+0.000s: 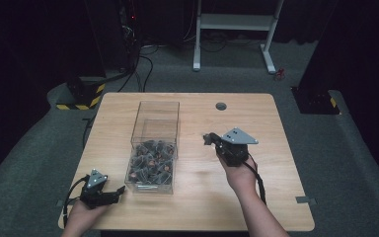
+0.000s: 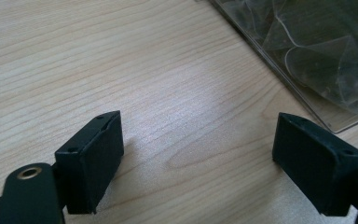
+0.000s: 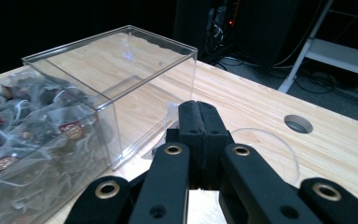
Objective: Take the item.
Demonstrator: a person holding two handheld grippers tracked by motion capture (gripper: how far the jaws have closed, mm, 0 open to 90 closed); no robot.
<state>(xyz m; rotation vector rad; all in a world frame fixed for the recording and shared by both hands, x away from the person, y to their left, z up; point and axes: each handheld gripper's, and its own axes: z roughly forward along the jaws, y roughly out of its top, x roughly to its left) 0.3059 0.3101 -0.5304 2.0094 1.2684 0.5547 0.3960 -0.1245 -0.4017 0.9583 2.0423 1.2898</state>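
A clear plastic box stands left of the table's middle, its near half filled with several mesh tea bags. My left gripper rests low at the front left corner, open and with nothing in it, its fingertips pointing toward the box. In the left gripper view the left gripper hovers over bare wood, with the box's corner and tea bags ahead on the right. My right gripper is held right of the box, shut. In the right gripper view its jaws press together beside the box. A faint clear film and a thin arc show around them.
A round cable hole sits in the wooden table near the far edge. Bare wood spreads right of the box and along the front. Beyond the table stand a white desk frame, floor cables and dark equipment.
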